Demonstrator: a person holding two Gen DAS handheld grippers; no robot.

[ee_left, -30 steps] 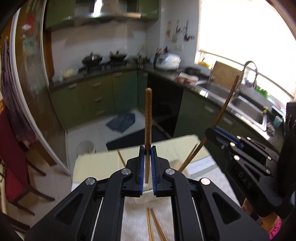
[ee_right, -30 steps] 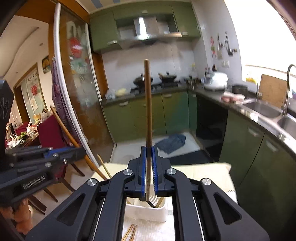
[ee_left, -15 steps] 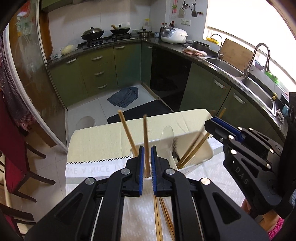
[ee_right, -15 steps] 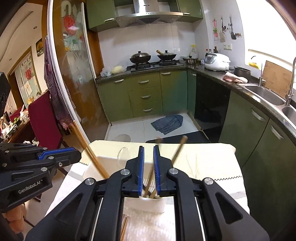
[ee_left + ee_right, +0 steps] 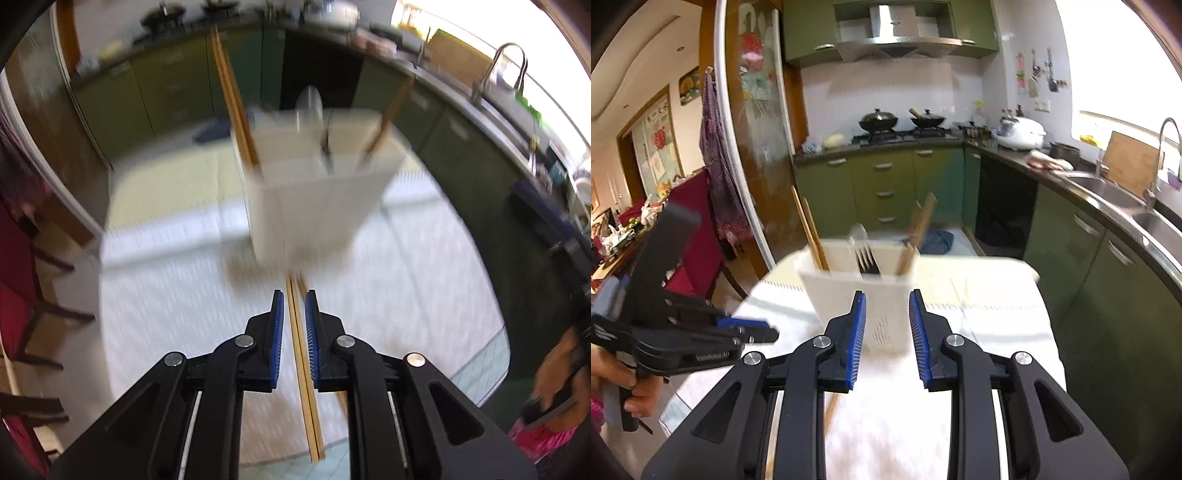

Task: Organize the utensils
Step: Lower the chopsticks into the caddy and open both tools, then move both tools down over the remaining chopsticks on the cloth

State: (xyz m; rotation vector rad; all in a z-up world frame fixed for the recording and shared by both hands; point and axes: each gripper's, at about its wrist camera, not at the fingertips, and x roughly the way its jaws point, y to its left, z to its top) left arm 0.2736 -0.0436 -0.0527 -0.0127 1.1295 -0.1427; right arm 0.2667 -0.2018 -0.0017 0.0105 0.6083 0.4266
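Table (image 5: 997, 317): covered by a pale cloth; it stands in a kitchen with green cabinets (image 5: 886, 177) behind it.
Holder (image 5: 857, 295): white, upright on the cloth near the table's middle; divided into compartments, though blur hides how many.
Left gripper (image 5: 294, 306): points steeply down at the cloth, just in front of the holder; a hand (image 5: 631, 387) grips its handle in the right wrist view. Its jaws have just been opening and stand slightly parted, with a narrow gap showing on each side of the pair of chopsticks seen between them. The pads do not press on the pair.
Right gripper (image 5: 887, 317): aims at the holder's front wall. Its jaws have just been opening and stand spread, with nothing between them.
Chopsticks in holder: 2 lean out of the left compartment (image 5: 236, 99); about 2 more lean to the right in the right compartment (image 5: 918, 236).
Chopsticks on cloth (image 5: 303, 369): 1 pair, lying side by side and touching, running from the holder's foot toward the camera.
Fork (image 5: 868, 260): tines up, in the holder between the 2 chopstick groups.
Spoon (image 5: 308, 105): pale bowl up, in the holder beside the fork; blurred.
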